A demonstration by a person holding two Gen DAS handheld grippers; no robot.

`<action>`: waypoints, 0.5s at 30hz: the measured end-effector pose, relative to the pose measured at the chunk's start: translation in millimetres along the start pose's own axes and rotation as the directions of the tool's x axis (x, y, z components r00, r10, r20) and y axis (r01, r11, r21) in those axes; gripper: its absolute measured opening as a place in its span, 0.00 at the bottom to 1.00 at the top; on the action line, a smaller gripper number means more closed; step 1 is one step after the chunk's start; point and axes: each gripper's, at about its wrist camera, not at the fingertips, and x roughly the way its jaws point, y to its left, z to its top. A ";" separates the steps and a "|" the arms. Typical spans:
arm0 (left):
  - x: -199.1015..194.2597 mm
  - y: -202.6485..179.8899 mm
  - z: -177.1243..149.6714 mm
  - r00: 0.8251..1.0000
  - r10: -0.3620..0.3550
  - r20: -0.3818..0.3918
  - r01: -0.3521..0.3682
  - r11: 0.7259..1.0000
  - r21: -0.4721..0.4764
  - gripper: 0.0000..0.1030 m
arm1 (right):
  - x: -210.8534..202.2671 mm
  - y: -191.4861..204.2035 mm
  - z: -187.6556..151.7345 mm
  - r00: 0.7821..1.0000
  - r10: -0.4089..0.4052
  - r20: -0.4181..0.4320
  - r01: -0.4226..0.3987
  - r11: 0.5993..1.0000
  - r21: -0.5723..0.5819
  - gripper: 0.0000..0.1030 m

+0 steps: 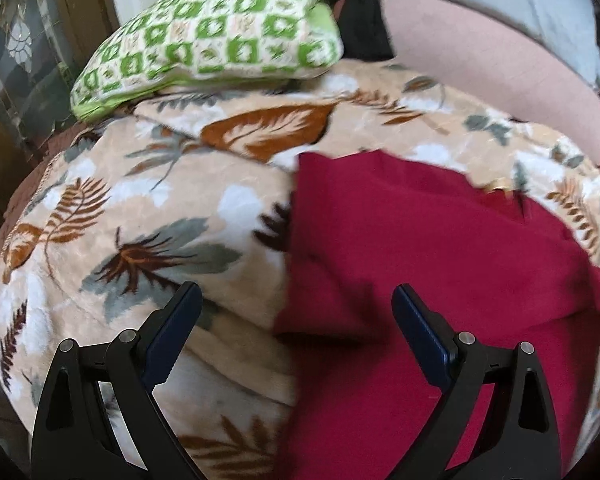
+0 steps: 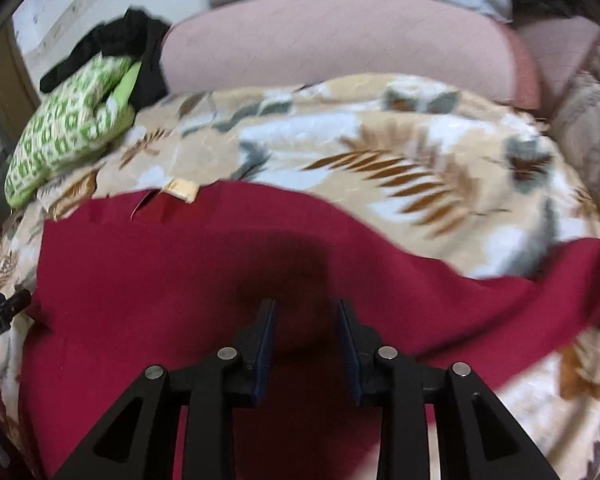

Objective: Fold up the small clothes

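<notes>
Here, a dark red garment [image 1: 420, 264] lies spread flat on a beige blanket [image 1: 140, 216] printed with brown and grey leaves. In the left wrist view the cloth fills the lower right of the frame, its left edge running down the middle. The left gripper [image 1: 296, 300] hangs above that edge with its fingers spread wide and nothing between them; one finger is over the blanket, the other over the red cloth.

In the right wrist view the same garment [image 2: 180, 280] stretches across the middle of the frame, with a small pale label [image 2: 182, 190] at its upper edge. The right gripper [image 2: 306, 312] sits low over the cloth, fingers parted and empty, throwing a dark shadow just ahead.

A green-and-white checked pillow [image 1: 208, 36] rests at the upper left, with black clothing [image 1: 356, 4] bunched behind it. A pink cushion [image 2: 340, 40] runs along the top.
</notes>
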 end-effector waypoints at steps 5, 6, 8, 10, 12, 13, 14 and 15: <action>-3.5 -27.4 -3.4 0.999 -0.038 -0.010 0.039 0.998 0.055 0.93 | -42.4 -96.1 -18.2 0.989 -0.139 0.047 0.126 0.969 0.210 0.43; -2.7 -32.3 -4.8 0.999 -0.041 -0.014 0.042 0.997 0.069 0.93 | -47.3 -115.5 -19.9 0.985 -0.166 0.043 0.149 0.955 0.257 0.43; -0.8 -37.6 -6.6 0.999 -0.038 -0.018 0.040 0.996 0.084 0.93 | -57.7 -161.3 -21.2 0.980 -0.191 0.047 0.158 0.907 0.391 0.43; 1.0 -41.9 -8.0 0.999 -0.035 -0.025 0.037 0.996 0.087 0.93 | -66.3 -194.8 -19.3 0.981 -0.174 0.089 0.108 0.859 0.500 0.44; 2.6 -43.8 -8.5 0.999 -0.033 -0.032 0.036 0.995 0.091 0.93 | -67.0 -224.8 -15.7 0.981 -0.145 0.126 0.041 0.799 0.600 0.52; 2.6 -44.8 -8.2 0.999 -0.028 -0.032 0.031 0.995 0.097 0.93 | -62.1 -236.0 -13.0 0.983 -0.131 0.128 0.019 0.768 0.640 0.60; 2.0 -44.7 -8.4 0.999 -0.025 -0.030 0.028 0.994 0.103 0.93 | -53.0 -247.7 -9.6 0.987 -0.092 0.132 -0.023 0.730 0.683 0.61; 0.9 -44.5 -8.1 1.000 -0.018 -0.026 0.021 0.994 0.111 0.93 | -47.9 -252.3 -7.1 0.988 -0.059 0.144 -0.059 0.716 0.696 0.60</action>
